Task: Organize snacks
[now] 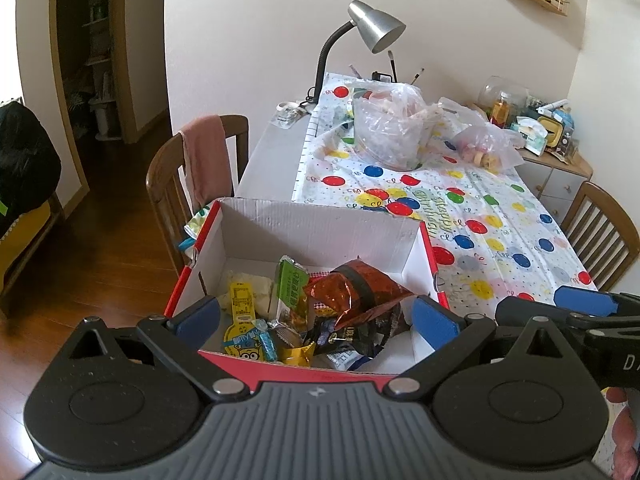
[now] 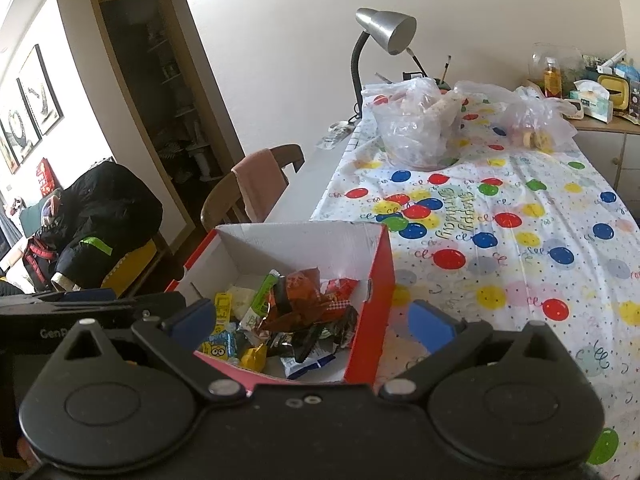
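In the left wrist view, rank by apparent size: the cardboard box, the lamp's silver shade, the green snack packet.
1. cardboard box, easily the largest.
2. green snack packet and silver lamp shade look alike; the lamp stands much farther from the camera, so I won't rank them.

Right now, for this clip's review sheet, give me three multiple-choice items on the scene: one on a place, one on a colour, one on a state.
1. Where do the snack packets lie?
A. Scattered over the tablecloth
B. Inside the open box
C. On the chair seat

2. What colour is the outside of the box?
A. Red
B. Green
C. Black

3. How do the left gripper's jaws stand?
A. Shut on a packet
B. Shut on nothing
C. Open, holding nothing

Answers: 1 B, the snack packets are piled within the walls of the box. 2 A, its outer sides are red while the inside is white. 3 C, the left gripper has its blue pads wide apart above the box; the right gripper stands likewise.
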A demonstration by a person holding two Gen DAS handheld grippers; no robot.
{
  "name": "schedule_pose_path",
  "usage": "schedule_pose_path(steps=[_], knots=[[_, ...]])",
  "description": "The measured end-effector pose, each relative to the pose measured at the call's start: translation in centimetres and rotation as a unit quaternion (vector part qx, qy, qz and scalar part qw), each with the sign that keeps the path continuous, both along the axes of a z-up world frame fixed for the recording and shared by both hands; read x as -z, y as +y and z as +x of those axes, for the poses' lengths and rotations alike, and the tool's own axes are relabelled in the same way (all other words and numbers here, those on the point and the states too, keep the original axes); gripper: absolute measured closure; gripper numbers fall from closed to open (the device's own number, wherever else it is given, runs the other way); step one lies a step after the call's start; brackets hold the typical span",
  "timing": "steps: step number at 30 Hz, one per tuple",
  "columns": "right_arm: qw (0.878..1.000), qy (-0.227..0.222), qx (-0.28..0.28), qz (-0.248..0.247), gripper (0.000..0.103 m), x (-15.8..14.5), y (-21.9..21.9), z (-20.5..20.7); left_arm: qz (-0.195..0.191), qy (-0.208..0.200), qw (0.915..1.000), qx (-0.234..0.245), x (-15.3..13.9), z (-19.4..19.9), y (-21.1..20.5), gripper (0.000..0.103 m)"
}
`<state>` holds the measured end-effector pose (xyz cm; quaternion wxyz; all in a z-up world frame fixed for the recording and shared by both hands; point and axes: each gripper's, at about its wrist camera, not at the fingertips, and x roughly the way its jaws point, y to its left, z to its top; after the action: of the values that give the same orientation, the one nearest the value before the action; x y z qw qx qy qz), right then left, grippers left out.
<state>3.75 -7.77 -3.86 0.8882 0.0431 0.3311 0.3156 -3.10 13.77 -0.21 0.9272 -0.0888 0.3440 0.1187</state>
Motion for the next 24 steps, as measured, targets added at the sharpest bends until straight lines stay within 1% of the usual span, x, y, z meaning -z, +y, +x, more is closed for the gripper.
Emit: schedule_pose_path(steps=[24], knots=[[1.000,0.013,0.008,0.001,0.000,0.48,-0.38,0.03,-0.004,0.007,1.0000,0.003,0.52,-0.19,-0.56,0.000]])
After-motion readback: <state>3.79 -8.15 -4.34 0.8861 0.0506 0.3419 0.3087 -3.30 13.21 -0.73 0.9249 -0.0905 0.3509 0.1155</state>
